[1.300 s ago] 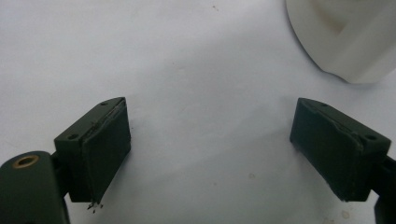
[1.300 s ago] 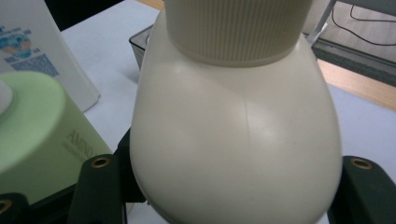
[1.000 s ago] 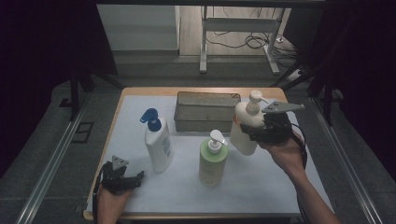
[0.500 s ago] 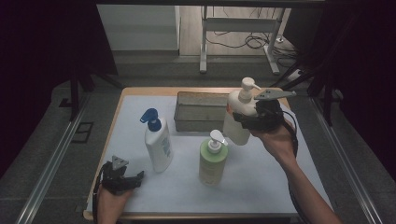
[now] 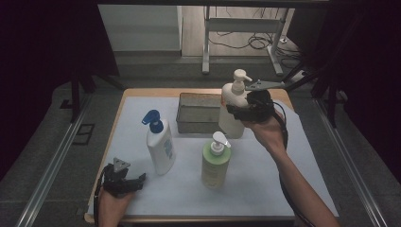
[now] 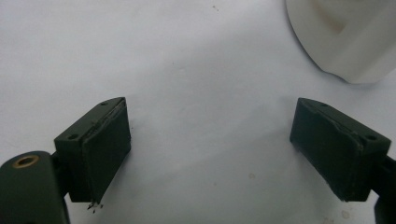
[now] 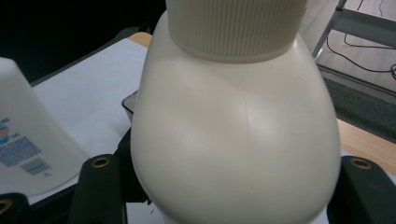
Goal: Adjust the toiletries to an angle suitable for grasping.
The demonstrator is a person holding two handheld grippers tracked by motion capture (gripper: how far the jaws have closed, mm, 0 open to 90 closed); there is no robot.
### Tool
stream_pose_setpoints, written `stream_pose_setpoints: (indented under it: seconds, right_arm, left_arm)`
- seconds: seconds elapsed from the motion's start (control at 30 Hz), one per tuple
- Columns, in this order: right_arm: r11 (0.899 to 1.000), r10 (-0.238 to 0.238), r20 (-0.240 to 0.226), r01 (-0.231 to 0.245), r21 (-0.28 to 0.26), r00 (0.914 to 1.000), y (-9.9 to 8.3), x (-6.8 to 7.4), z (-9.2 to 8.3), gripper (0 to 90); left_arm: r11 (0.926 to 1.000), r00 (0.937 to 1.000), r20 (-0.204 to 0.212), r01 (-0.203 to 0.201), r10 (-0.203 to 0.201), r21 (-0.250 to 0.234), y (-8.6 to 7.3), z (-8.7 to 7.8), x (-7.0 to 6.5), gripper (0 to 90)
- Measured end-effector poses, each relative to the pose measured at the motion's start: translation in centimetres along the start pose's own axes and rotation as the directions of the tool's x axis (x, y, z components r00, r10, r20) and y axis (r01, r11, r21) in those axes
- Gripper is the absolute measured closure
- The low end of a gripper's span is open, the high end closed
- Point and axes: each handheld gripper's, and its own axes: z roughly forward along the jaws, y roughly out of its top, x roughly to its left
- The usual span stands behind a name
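My right gripper (image 5: 242, 111) is shut on the shoulder of a cream pump bottle (image 5: 231, 100), which stands upright at the right end of a grey tray (image 5: 198, 125). The bottle's lower part overlaps the tray's front right corner. In the right gripper view the cream bottle (image 7: 238, 140) sits between both jaws of my right gripper (image 7: 224, 186). My left gripper (image 5: 136, 182) rests low at the mat's near left corner. In its own view my left gripper (image 6: 210, 149) is open over bare white mat.
A white bottle with a blue pump (image 5: 160, 146) and a green bottle with a white pump (image 5: 215, 163) stand in front of the tray. The white bottle's base (image 6: 345, 42) is just ahead of the left jaws. A white mat (image 5: 265, 189) covers the table.
My right gripper has carried the cream bottle leftward and farther back, from the mat's right side to the tray's right end. The left gripper has stayed in place.
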Motion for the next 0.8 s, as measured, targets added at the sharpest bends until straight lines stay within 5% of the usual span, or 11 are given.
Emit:
stream_pose_setpoints:
  seconds: [0.8]
  right_arm:
    - [0.999, 0.04, 0.022, -0.04, -0.023, 0.999, 2.1, -0.2, 4.6, 37.5]
  left_arm:
    - [1.0, 1.0, 0.0, 0.0, 0.0, -0.001, 0.0, 0.0, 0.0, 12.2]
